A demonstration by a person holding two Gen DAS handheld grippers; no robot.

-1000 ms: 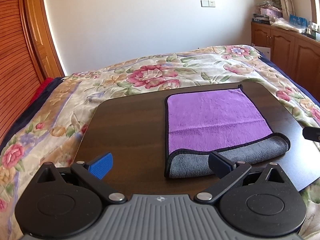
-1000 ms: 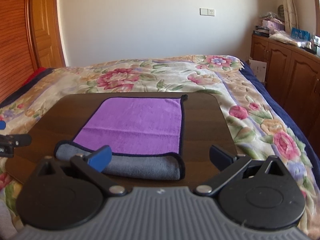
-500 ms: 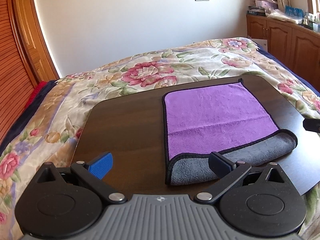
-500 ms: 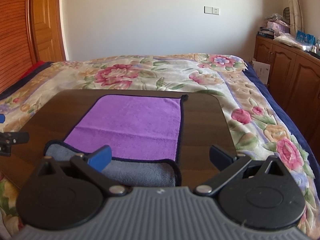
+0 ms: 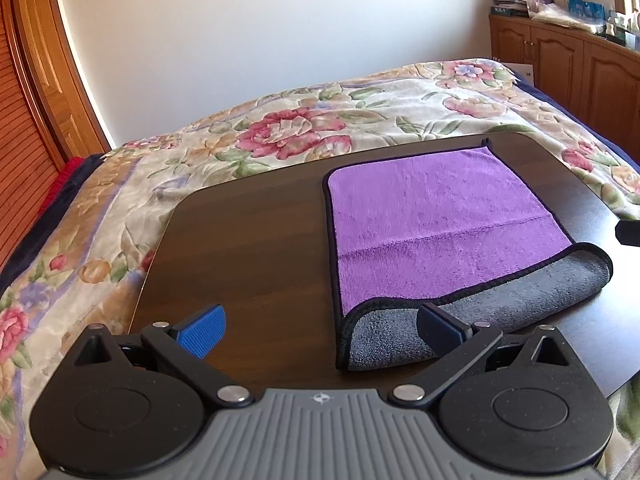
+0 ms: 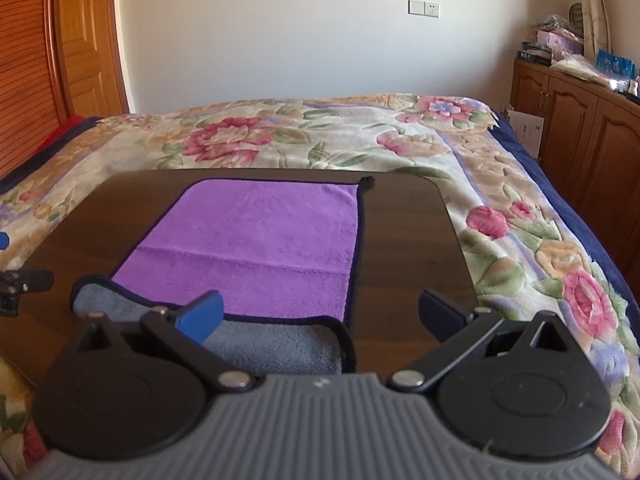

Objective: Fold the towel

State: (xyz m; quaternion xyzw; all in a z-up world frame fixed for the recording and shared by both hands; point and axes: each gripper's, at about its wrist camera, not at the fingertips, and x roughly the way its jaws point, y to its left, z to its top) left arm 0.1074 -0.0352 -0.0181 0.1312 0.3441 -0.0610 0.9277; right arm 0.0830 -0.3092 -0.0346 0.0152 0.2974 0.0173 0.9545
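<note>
A purple towel (image 5: 436, 220) with a grey underside and black trim lies on a dark wooden board (image 5: 248, 248). Its near edge is rolled over, grey side up. It also shows in the right wrist view (image 6: 264, 236). My left gripper (image 5: 320, 330) is open and empty, just above the towel's near left corner. My right gripper (image 6: 320, 314) is open and empty, above the near right corner. A part of the right gripper shows at the right edge of the left wrist view (image 5: 628, 232).
The board (image 6: 400, 248) rests on a bed with a floral blanket (image 5: 288, 128). Wooden cabinets (image 6: 576, 120) with clutter stand at the right. A wooden door (image 6: 84, 40) is at the left.
Both grippers have drawn closer to the towel's near edge and a little higher. Both stay open. The towel has not moved.
</note>
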